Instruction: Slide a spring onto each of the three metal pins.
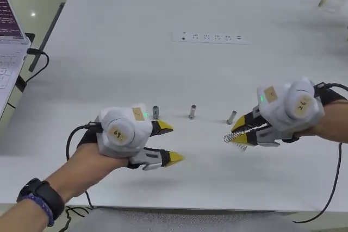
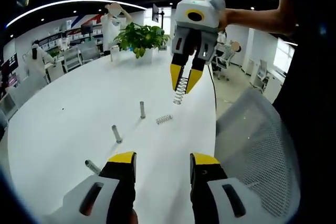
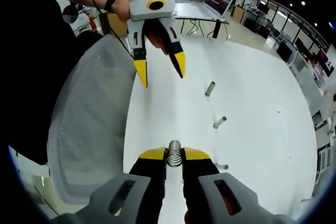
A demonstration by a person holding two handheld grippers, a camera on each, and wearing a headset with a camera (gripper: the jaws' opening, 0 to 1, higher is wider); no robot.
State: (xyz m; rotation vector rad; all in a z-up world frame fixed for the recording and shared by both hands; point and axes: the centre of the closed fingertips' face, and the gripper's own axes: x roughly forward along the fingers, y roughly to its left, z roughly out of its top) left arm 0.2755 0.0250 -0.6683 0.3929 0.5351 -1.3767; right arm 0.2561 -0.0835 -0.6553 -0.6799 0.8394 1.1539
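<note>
At the lower left of the head view my left tool (image 1: 169,143) hangs with its jaws spread wide and nothing between them. I judge it is parked there to leave the row of pins open.

At the right of the frame my right tool (image 1: 240,131) is closed down on a spring (image 1: 232,137). It grips one end, so most of the coil juts out free toward the left, ready to be threaded over a pin. A second spring (image 2: 164,119) lies loose on the worktop (image 1: 217,188), close to that tool.

Across the middle of the frame stand the three pins. The right pin (image 1: 231,117) leans and is nearest the held spring. The middle pin (image 1: 192,112) is bare. The left pin (image 1: 156,112) looks ribbed and may already carry a coil, but I cannot be sure.

A power strip (image 1: 211,38) lies farther up, at the upper middle.
</note>
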